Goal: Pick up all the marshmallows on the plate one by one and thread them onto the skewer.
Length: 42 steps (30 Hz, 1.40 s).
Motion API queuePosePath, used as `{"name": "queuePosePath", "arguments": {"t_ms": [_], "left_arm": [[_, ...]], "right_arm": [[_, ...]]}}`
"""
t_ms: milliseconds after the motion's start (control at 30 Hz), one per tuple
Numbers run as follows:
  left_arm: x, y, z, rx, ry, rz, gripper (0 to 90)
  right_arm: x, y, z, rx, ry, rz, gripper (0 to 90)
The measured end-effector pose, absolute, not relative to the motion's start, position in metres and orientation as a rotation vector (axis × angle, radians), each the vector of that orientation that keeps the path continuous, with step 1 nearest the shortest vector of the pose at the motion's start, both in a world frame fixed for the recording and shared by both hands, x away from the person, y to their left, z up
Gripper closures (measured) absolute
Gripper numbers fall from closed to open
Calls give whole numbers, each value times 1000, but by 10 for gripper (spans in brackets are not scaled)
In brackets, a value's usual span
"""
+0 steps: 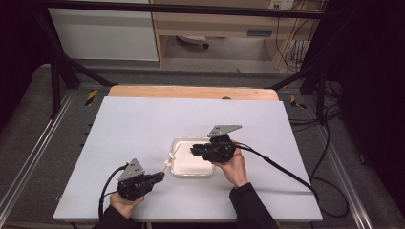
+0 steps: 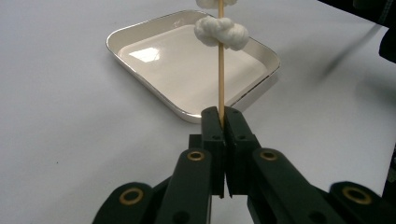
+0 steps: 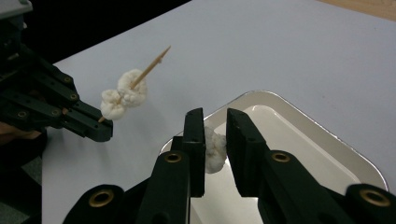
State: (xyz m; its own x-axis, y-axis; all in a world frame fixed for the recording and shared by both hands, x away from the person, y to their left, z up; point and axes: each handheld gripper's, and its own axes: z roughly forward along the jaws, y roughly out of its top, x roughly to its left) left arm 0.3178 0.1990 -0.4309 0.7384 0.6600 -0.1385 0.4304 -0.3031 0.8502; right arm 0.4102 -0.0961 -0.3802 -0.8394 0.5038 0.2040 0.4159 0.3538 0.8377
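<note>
Left gripper [image 1: 160,176] sits low at the near left of the white table [image 1: 143,124], jaws clamped tight on the bottom end of a thin wooden skewer [image 2: 220,79]. In the left gripper view the stick rises straight out from between the jaws, with a white puffy lump [image 2: 221,32] threaded on it and a second one just above, at the top edge of the picture. From the right gripper's camera the two lumps sit touching each other on the stick, the pointed tip poking out bare beyond them.

Over to the right gripper [image 3: 215,130]: it hangs above the white tray [image 1: 177,169], which lies flat near the middle of the table. Its jaws are nearly together and pinch a third white lump [image 3: 214,151] between them, the piece bulging out below the pads. This piece is held above the tray's near corner, well apart from the skewer.

The skewer leans toward the tray's left rim in the high view.
</note>
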Motion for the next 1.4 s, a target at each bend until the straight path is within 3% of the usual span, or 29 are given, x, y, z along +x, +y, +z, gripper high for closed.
{"name": "queuePosePath", "arguments": {"t_ms": [733, 1400], "left_arm": [[316, 193, -431, 1967, 798, 292, 878], [315, 192, -431, 1966, 788, 293, 878]], "right_arm": [[410, -110, -354, 886, 2396, 1753, 791], [414, -94, -357, 895, 2425, 1835, 797]]}}
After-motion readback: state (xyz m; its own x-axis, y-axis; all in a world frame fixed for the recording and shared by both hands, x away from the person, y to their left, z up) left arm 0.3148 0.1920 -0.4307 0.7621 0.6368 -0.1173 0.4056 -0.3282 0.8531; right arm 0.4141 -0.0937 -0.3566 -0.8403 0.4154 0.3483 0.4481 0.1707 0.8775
